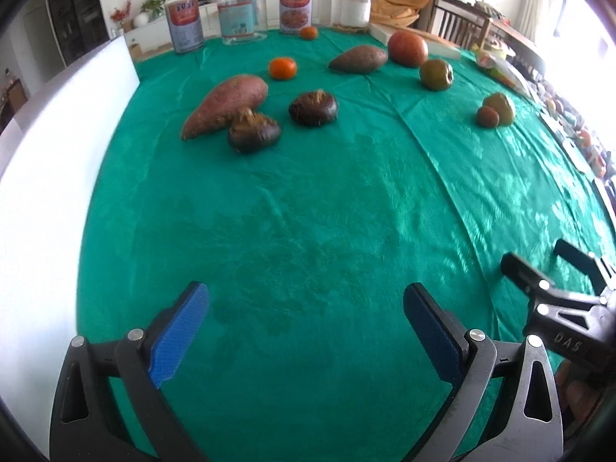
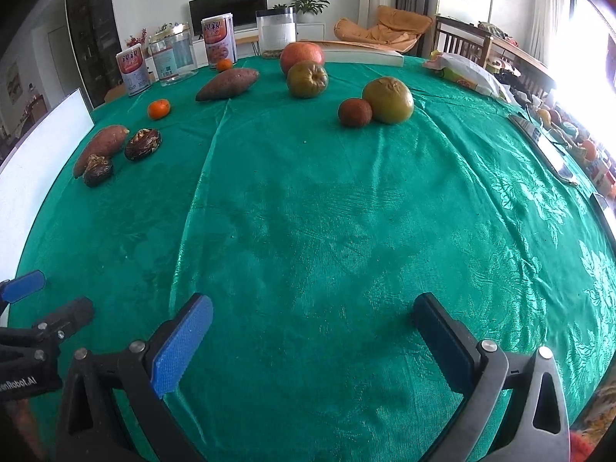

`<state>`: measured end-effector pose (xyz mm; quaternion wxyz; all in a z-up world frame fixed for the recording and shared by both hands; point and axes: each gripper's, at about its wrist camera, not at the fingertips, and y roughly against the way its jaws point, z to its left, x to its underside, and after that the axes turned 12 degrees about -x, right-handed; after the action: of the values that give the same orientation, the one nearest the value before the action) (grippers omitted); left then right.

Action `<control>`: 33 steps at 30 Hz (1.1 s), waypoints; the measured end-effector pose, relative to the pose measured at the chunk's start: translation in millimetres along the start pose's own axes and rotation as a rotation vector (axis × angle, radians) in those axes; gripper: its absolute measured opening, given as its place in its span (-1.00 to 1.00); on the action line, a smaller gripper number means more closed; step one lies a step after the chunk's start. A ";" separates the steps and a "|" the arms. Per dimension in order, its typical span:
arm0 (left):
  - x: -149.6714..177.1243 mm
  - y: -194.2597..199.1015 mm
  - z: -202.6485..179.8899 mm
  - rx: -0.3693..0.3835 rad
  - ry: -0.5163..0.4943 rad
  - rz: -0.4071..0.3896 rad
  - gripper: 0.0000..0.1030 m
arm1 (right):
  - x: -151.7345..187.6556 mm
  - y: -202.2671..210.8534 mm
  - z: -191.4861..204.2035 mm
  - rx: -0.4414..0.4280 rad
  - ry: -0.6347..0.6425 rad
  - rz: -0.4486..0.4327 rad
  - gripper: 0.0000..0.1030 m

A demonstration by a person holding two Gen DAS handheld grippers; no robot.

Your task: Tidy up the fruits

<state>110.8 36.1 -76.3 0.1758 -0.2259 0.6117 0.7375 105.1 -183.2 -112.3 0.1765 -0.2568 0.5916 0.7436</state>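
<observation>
Start of the job by the look of it: both grippers empty, nothing sorted yet. Left gripper [image 1: 306, 331] has its jaws spread wide over bare cloth at the near edge of the table [image 1: 308, 211]; right gripper [image 2: 313, 340] likewise spread, holding nothing, just beside it.

All the produce lies toward the far half of the table. Largest first: a big sweet potato [image 1: 225, 106] near the left edge, touching one of two dark chestnuts [image 1: 254, 133]; the other chestnut [image 1: 313, 107] sits just apart. A red apple [image 2: 301, 57] stands at the far edge, with a green persimmon [image 2: 307, 79] right in front of it and a second sweet potato [image 2: 227, 84] to its left. Toward the right edge, a green orange [image 2: 389, 100] touches a small brown fruit [image 2: 355, 112]. One tangerine [image 2: 158, 109] mid-left, another [image 2: 224, 64] by the cans.

Next move, I'd judge: reach forward across open cloth and close on one fruit; no bin or tray is in view, so grouping on the cloth seems likely.

In the way: cans and jars [image 1: 235, 13] line the far edge; a white board [image 1: 57, 134] runs along the left edge. Touching pairs need a careful pinch so the neighbour doesn't roll.
</observation>
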 end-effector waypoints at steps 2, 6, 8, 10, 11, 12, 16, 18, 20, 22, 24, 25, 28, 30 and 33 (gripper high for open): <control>-32.7 16.7 17.1 -0.026 0.021 -0.087 0.97 | -0.1 0.0 -0.3 -0.001 -0.001 -0.001 1.00; -110.3 15.8 52.5 0.025 0.077 -0.110 0.97 | -0.5 -0.6 1.3 -0.002 0.005 0.002 1.00; -138.0 -12.6 58.3 0.038 0.059 -0.019 0.97 | -0.4 -0.5 1.4 -0.004 0.004 0.001 1.00; -151.9 -47.1 56.5 0.044 0.020 0.076 0.97 | -0.3 -0.3 1.2 -0.005 0.001 0.000 1.00; -153.6 -62.9 54.3 0.036 -0.003 0.114 0.96 | -0.2 -0.2 1.2 -0.005 0.000 0.000 1.00; -154.0 -76.8 51.3 0.029 -0.025 0.144 0.96 | -0.3 -0.3 1.2 -0.004 0.000 0.000 1.00; -150.4 -109.1 47.3 0.010 -0.060 0.181 0.94 | -0.4 -0.2 1.0 -0.004 0.000 0.000 1.00; -149.7 -116.3 53.1 0.012 -0.031 0.185 0.93 | -0.4 -0.2 1.0 -0.005 0.000 0.000 1.00; -147.1 -119.8 59.6 0.049 0.013 0.197 0.55 | -0.5 -0.4 1.1 -0.005 0.000 0.000 1.00; -146.1 -124.3 67.5 0.152 0.068 0.227 -0.04 | -0.5 -0.4 1.0 -0.005 0.000 0.000 1.00; -144.4 -123.7 75.8 0.152 0.117 0.226 -0.11 | -0.6 -0.4 1.0 -0.004 0.000 0.000 1.00; -142.5 -122.0 80.1 0.135 0.139 0.225 -0.12 | -0.5 -0.4 1.0 -0.004 0.000 0.000 1.00; -133.1 -111.2 94.6 0.092 0.223 0.214 -0.13 | -0.8 -0.1 0.6 -0.007 -0.002 -0.001 1.00; -124.6 -98.0 101.0 0.069 0.266 0.206 -0.13 | -1.4 0.1 0.2 -0.008 -0.005 -0.002 1.00; -106.2 -68.8 103.7 0.070 0.306 0.195 -0.15 | -1.8 0.5 -0.6 -0.011 -0.008 -0.004 1.00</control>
<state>224.2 152.8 -59.2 0.0163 -0.2689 0.6756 0.6863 106.4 -183.9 -111.0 0.1791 -0.2558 0.5863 0.7475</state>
